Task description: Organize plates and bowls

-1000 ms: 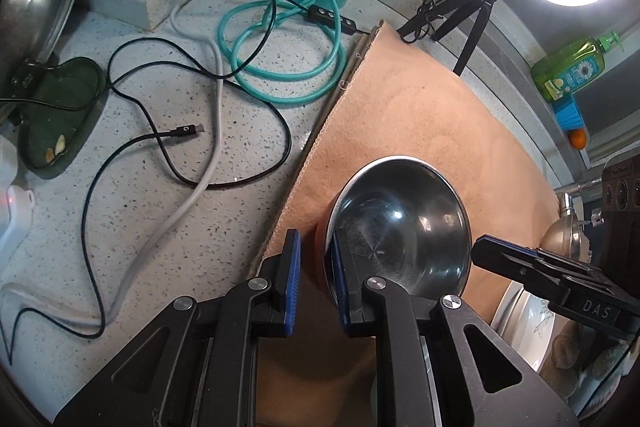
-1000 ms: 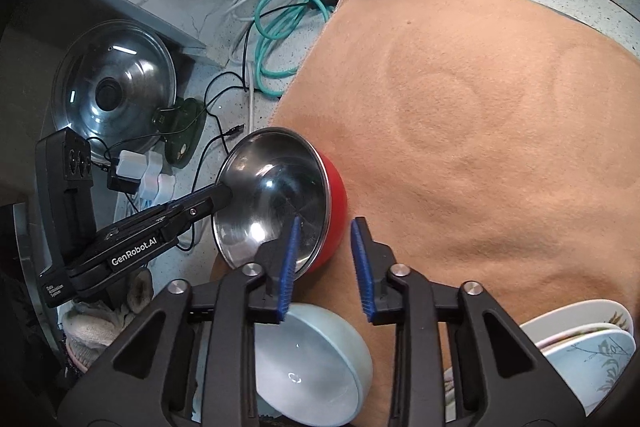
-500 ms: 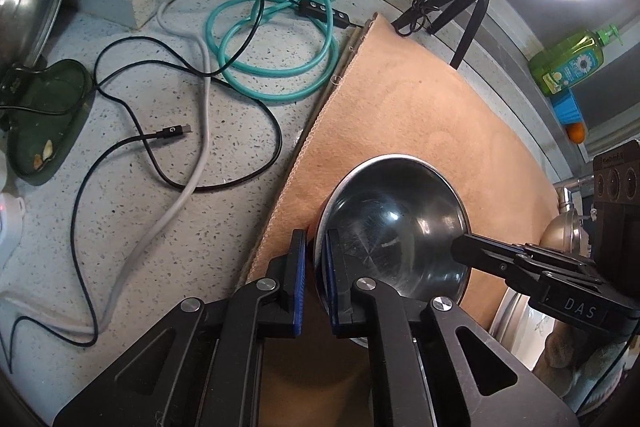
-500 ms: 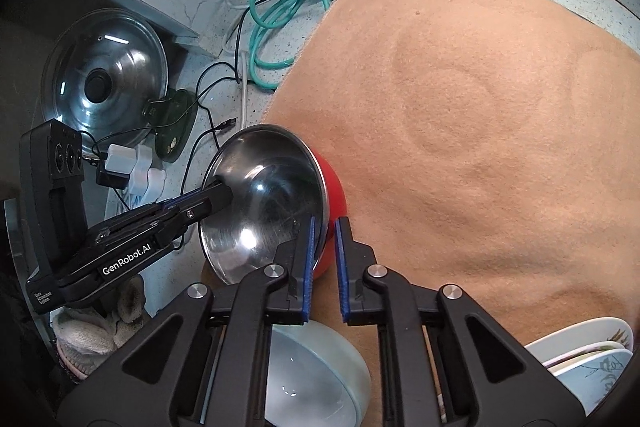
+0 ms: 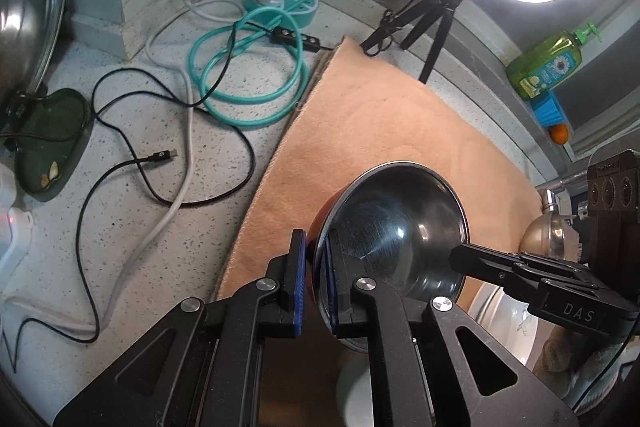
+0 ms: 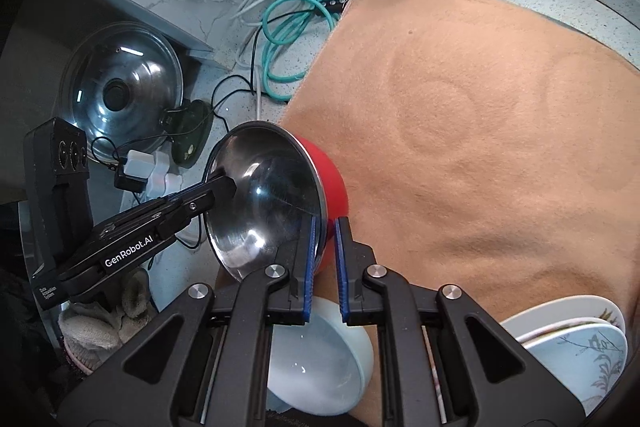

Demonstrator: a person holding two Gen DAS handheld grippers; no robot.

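A red bowl with a shiny steel inside (image 5: 396, 227) hangs tilted just above the orange mat (image 5: 360, 131). My left gripper (image 5: 316, 267) is shut on its near rim, one pad inside and one on the red outside. My right gripper (image 6: 325, 251) is shut on the opposite rim of the same bowl (image 6: 264, 195). Each gripper shows in the other's view, gripping the far rim: the right gripper (image 5: 460, 255) and the left gripper (image 6: 224, 187). A white bowl (image 6: 320, 359) lies below my right gripper. A stack of patterned plates (image 6: 572, 339) sits at the lower right.
Left of the mat, teal and black cables (image 5: 248, 83) sprawl over the speckled counter, with a teal power strip (image 5: 292, 3). A steel pot lid (image 6: 120, 91) leans at the far left, by a dark green dish (image 5: 48, 143). A ring light's tripod (image 5: 436, 19) and a green soap bottle (image 5: 548, 63) stand behind the mat.
Both grippers have closed onto the red bowl's rim from opposite sides. The bowl has risen a little off the mat.
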